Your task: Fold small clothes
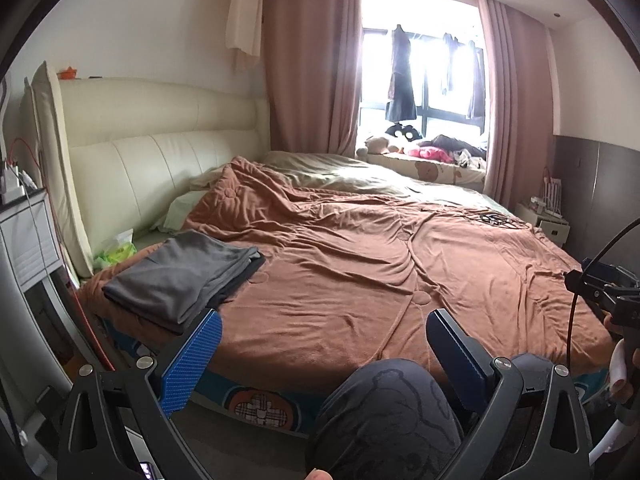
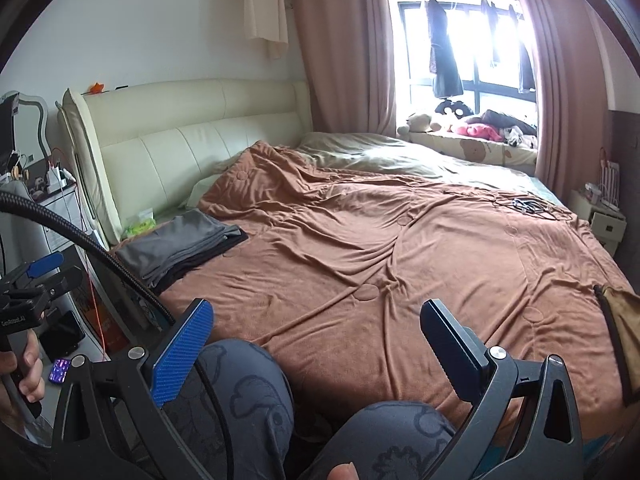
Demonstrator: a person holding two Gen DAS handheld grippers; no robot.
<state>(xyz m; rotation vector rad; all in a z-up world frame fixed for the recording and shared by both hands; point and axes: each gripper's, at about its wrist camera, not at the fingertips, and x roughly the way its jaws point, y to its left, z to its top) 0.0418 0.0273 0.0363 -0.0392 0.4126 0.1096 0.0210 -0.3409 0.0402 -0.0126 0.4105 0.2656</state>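
A folded stack of grey and black clothes lies on the near left corner of the brown blanket, seen also in the right wrist view as the folded stack. My left gripper is open and empty, held above the bed's near edge, just right of the stack. My right gripper is open and empty too, hovering over the blanket near its front. A brownish cloth with a dark edge shows at the right border of the right wrist view. The person's knees in grey patterned trousers sit below both grippers.
A cream padded headboard stands at the left. A nightstand with cables is at the far left. A green tissue pack lies by the pillow. Dark cables lie on the far right of the bed. A window seat holds soft toys.
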